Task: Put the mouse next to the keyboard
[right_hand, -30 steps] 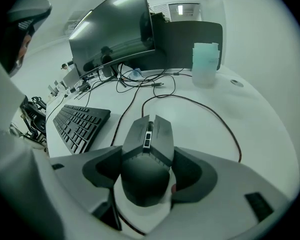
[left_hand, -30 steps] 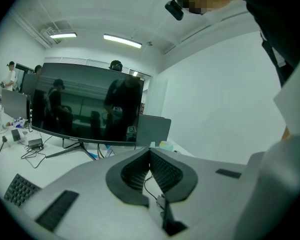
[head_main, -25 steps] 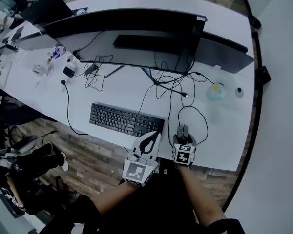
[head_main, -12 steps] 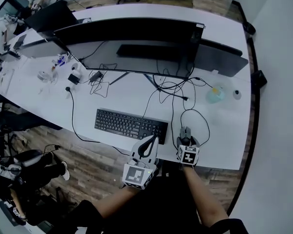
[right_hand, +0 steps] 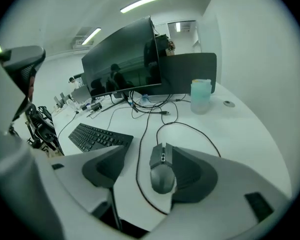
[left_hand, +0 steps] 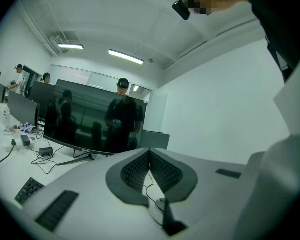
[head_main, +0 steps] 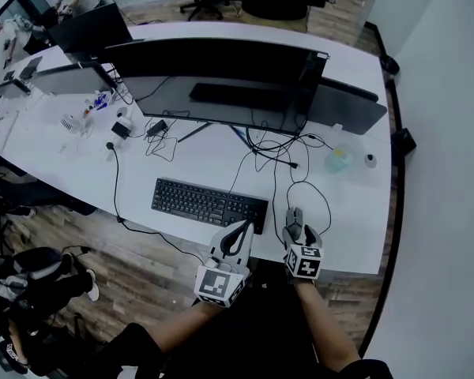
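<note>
Nearest you, your left gripper [head_main: 247, 227] hovers at the keyboard's [head_main: 209, 201] right front corner. Its fingers [left_hand: 162, 171] are closed tip to tip with nothing between them, and they tilt up toward the screens. To the right of the keyboard, your right gripper [head_main: 297, 226] sits low over the counter's [head_main: 355, 212] front edge. Its fingers [right_hand: 190, 176] are spread wide and the mouse [right_hand: 162, 171] is right there between them! The mouse rests on the counter. Its right flank is against the right finger's dark pad, and bare counter shows between it and the left finger, so nothing is clamped. From your head view the mouse [head_main: 295, 215] lies just off the keyboard's right end, close but not touching it. Its black cable [right_hand: 140, 149] runs past the mouse's left side and on behind the keyboard, joining a tangle of other cables. Further back and to the right of the keyboard stands a pale blue cup [right_hand: 201, 95], with a small round thing [head_main: 370, 159] just beyond it. Behind the keyboard, the wide dark monitor [head_main: 221, 73] spans the counter, and a second dark screen [head_main: 347, 105] sits at its right end.
</note>
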A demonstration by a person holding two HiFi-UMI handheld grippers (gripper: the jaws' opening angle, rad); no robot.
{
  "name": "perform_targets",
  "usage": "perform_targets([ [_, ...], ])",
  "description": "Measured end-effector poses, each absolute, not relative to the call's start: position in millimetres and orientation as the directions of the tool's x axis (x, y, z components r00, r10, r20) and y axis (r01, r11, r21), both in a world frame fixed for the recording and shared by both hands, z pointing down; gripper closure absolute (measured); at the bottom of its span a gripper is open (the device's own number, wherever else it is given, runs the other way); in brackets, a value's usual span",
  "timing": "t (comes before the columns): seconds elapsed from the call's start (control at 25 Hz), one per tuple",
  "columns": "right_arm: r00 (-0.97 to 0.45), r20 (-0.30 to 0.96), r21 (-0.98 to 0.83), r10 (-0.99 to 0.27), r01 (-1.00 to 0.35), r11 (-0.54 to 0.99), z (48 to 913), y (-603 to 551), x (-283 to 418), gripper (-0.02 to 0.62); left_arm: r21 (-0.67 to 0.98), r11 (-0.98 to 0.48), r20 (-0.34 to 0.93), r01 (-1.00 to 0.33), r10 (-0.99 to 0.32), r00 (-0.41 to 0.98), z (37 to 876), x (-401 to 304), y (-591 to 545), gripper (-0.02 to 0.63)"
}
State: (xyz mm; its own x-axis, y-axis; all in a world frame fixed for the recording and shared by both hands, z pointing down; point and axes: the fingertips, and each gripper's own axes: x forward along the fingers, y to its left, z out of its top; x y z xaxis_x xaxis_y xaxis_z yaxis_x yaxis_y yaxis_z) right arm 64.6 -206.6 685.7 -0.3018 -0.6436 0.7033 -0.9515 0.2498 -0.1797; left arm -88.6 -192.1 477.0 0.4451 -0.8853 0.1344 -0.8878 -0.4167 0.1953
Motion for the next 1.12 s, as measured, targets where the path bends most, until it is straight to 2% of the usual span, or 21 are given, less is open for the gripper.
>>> perform_targets([
  [0.28, -0.311, 0.608, -0.229, -0.73, -0.95, 0.214, 612.7, -172.8, 54.5, 0.284, 0.242, -0.473, 0.067, -0.847, -0.863, 0.501, 457.8, -87.1, -164.6, 0.603],
  [0.52, -0.319, 0.525, -0.231, -0.789, -0.946, 0.229, 553.8, -141.1, 35.3, 0.304, 0.171, -0.538, -0.045, -0.825, -0.841, 0.539, 427.8, -82.6, -136.9, 0.603],
  [0.6, -0.32, 0.479, -0.238, -0.817, -0.944, 0.23, 531.2, -132.6, 29.8, 0.352, 0.234, -0.537, -0.027, -0.81, -0.837, 0.547, 429.3, -85.3, -129.8, 0.603],
  [0.64, -0.316, 0.448, -0.243, -0.837, -0.943, 0.226, 518.9, -129.0, 28.2, 0.399, 0.257, -0.534, -0.011, -0.806, -0.835, 0.55, 432.2, -87.1, -127.1, 0.603],
  [0.68, -0.312, 0.414, -0.248, -0.855, -0.943, 0.224, 506.6, -125.6, 26.8, 0.446, 0.268, -0.531, 0.002, -0.804, -0.834, 0.551, 435.0, -88.7, -124.5, 0.603],
  [0.84, -0.334, 0.309, -0.255, -0.891, -0.931, 0.26, 467.9, -110.9, 19.6, 0.553, 0.262, -0.532, 0.013, -0.805, -0.832, 0.554, 441.1, -89.3, -109.3, 0.603],
  [0.96, -0.392, 0.264, -0.256, -0.882, -0.909, 0.327, 451.5, -100.9, 10.7, 0.577, 0.258, -0.541, 0.005, -0.801, -0.828, 0.561, 435.5, -85.9, -96.8, 0.603],
  [1.12, -0.434, 0.206, -0.232, -0.877, -0.892, 0.387, 429.8, -78.6, 10.5, 0.575, 0.228, -0.548, -0.006, -0.805, -0.827, 0.562, 420.3, -72.8, -72.2, 0.603],
])
